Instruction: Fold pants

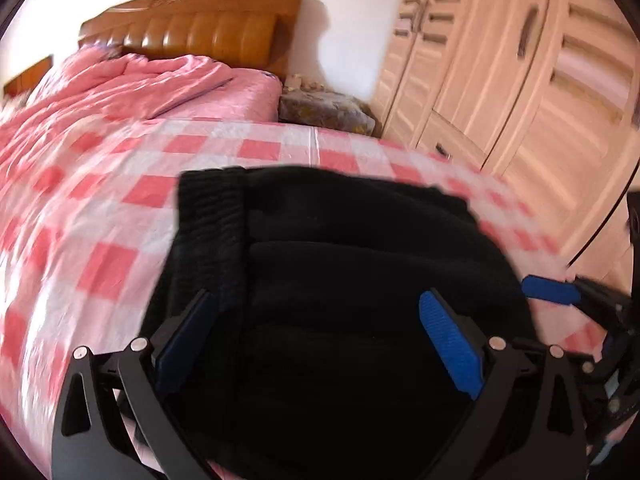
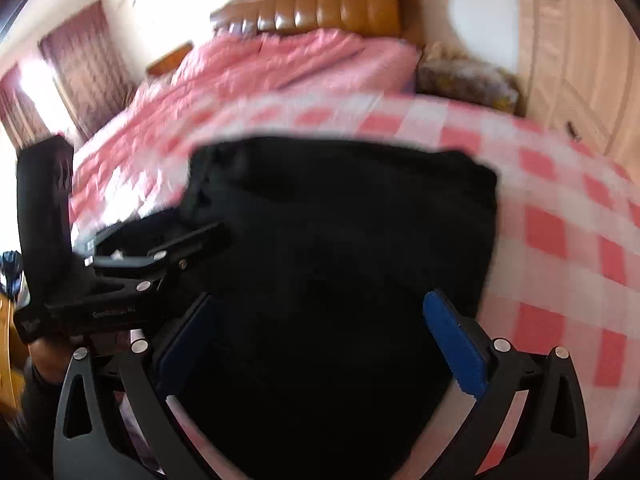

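On the bed, over a pink-and-white checked sheet, the black pants lie as a compact, thick bundle, apparently folded over at least once; a ribbed band, probably the waistband or a cuff, runs along its left side in the left wrist view. I judge the cloth soft, limp and fairly heavy for its size, a knitted or fleecy weave that should not slip much against ridged pads but will sag and unfold if I lift it by one layer only. My best hold, I think, is at the near corners, pinching all layers together, one claw per corner.

My left claw is spread wide above the bundle, blue pads well apart and gripping nothing. My right claw is likewise released, poised over the near part of the pants with no cloth between its pads. Both views are blurred, so fine folds in the black fabric are lost to me.

Printed white lettering sits on the left claw's body in the right wrist view; it starts with something like "Gen", and the rest is too smeared to read. I see no label on the pants.
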`<action>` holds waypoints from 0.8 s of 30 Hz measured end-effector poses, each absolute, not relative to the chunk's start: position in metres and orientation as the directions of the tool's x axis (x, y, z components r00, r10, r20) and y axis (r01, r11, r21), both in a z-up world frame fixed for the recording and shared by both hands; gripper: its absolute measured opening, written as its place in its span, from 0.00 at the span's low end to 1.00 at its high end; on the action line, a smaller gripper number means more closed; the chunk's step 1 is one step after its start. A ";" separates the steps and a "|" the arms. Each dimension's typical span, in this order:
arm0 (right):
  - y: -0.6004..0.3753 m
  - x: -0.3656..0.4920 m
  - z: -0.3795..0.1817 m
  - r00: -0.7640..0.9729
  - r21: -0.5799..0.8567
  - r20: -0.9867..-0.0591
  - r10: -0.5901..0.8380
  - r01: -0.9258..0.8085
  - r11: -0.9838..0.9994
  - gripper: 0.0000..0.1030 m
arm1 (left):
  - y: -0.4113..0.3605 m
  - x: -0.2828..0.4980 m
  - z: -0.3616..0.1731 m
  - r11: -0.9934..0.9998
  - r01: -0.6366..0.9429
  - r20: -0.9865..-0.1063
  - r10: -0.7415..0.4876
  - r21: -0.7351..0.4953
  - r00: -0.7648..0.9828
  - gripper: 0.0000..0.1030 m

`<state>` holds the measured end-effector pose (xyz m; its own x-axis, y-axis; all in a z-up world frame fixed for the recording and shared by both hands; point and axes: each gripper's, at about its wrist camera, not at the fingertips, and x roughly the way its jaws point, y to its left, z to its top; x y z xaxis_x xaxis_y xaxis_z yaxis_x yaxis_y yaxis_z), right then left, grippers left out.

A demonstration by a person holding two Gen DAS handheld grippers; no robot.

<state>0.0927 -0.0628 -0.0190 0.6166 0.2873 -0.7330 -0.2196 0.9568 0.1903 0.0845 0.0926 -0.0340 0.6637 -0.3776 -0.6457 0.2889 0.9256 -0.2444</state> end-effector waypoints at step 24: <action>-0.087 -0.027 -0.012 0.735 0.041 -0.662 0.148 -0.162 0.986 0.96 | 0.099 -0.034 -0.015 0.998 0.053 -0.564 -0.021 0.040 0.826 0.99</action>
<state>-0.0269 -0.0874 -0.0122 0.7346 0.1483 -0.6621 -0.1619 0.9860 0.0412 -0.0335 0.0993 -0.0148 0.8256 -0.0214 -0.5639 0.0531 0.9978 0.0399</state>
